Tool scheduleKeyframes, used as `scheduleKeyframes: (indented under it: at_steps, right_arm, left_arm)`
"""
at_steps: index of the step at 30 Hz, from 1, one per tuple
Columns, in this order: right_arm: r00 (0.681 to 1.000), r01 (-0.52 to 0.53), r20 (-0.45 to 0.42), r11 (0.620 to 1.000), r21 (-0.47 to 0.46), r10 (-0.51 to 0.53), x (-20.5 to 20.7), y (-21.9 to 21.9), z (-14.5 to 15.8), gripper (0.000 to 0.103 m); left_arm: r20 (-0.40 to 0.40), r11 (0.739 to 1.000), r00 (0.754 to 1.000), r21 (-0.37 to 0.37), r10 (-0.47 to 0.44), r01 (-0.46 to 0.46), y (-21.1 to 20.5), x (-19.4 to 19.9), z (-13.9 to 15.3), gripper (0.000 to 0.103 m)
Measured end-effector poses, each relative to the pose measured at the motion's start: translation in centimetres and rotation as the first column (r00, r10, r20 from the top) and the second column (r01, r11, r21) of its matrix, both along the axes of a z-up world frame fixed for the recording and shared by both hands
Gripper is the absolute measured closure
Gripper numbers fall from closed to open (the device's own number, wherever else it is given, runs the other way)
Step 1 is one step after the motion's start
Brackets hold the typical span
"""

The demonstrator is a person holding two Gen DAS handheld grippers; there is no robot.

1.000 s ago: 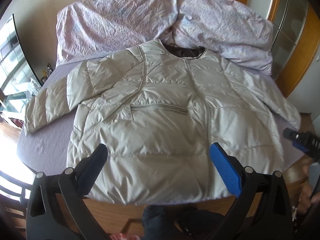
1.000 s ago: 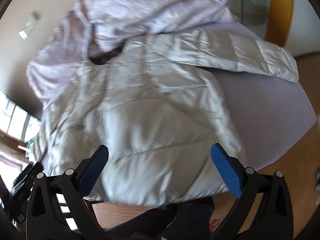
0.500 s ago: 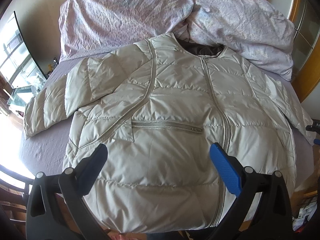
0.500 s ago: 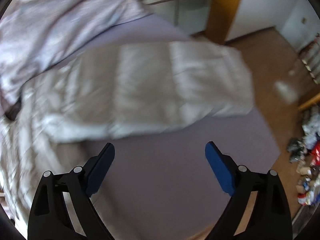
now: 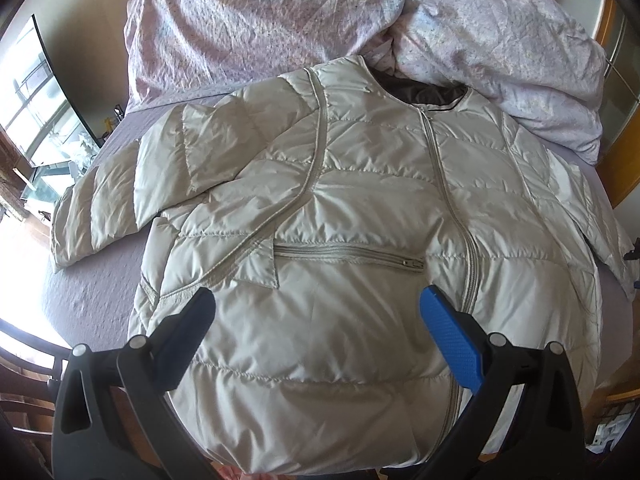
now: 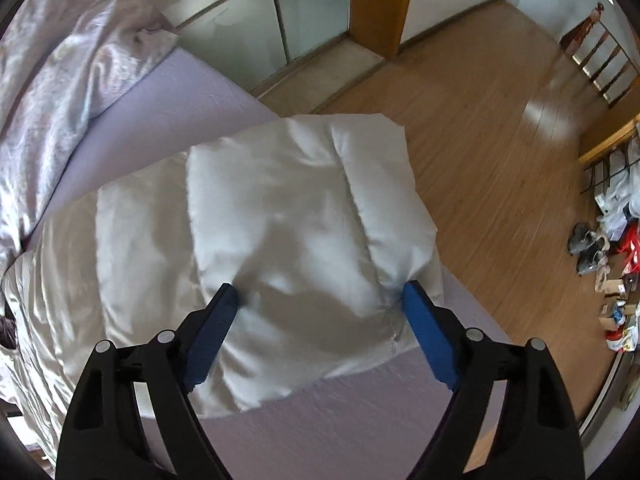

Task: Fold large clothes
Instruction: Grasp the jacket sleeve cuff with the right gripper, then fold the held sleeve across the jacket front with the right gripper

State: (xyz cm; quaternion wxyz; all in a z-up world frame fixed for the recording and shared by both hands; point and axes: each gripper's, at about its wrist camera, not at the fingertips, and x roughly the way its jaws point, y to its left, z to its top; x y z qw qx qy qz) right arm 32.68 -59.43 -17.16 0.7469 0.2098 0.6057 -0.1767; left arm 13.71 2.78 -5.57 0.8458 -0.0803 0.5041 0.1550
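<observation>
The jacket [image 5: 360, 240] lies front-up on your lilac bed [image 5: 88, 304], collar toward 12 o'clock; no readable label shows. Your left gripper [image 5: 318, 312] hangs wide open above its hem. Your right gripper's [image 6: 320, 300] jaws have just been narrowing, pads touching the sleeve [image 6: 304, 216] between them.

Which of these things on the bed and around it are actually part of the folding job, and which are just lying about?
Part of the job:
- padded jacket, spread front up on the bed
- its sleeve, between the right gripper fingers, whose jaws have just been closing
- left gripper, open above the jacket's hem

Just lying about:
- crumpled duvet
- bed sheet
- shoes on the floor
</observation>
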Motion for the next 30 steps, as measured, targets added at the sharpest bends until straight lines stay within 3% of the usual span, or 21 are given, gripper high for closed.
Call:
scheduleKeyframes:
  at_steps: [8,11,16,19,30]
  right_arm:
    - [1.0,-0.015,-0.006,0.999,-0.035,0.015,0.4,0.2,-0.8,0.023]
    - [1.0,-0.01,0.001,0.999,-0.043,0.01,0.1,0.4,-0.7,0.036]
    - [1.0,0.022,0.016,0.999,-0.034,-0.022,0.1,-0.5,-0.2,0.076]
    - [0.999,0.025,0.046,1.0,-0.012,-0.024,-0.1,-0.3,0.7,0.09]
    - [0.983,-0.1,0.153,0.995,-0.026,0.103,2.3,6.4,5.6,0.097]
  left_arm:
    - [-0.004,1.0,1.0,-0.001,0.002,-0.002,0.4,0.6,0.0,0.002]
    - [-0.004,1.0,1.0,-0.002,0.0,0.0,0.4,0.6,-0.1,0.002]
    - [-0.004,1.0,1.0,-0.011,-0.003,0.003,0.5,0.8,-0.3,0.002]
    - [-0.003,1.0,1.0,-0.019,-0.01,0.01,0.7,0.9,-0.5,0.002]
    - [0.018,0.999,0.999,-0.033,-0.03,0.03,1.9,0.6,-0.4,0.002]
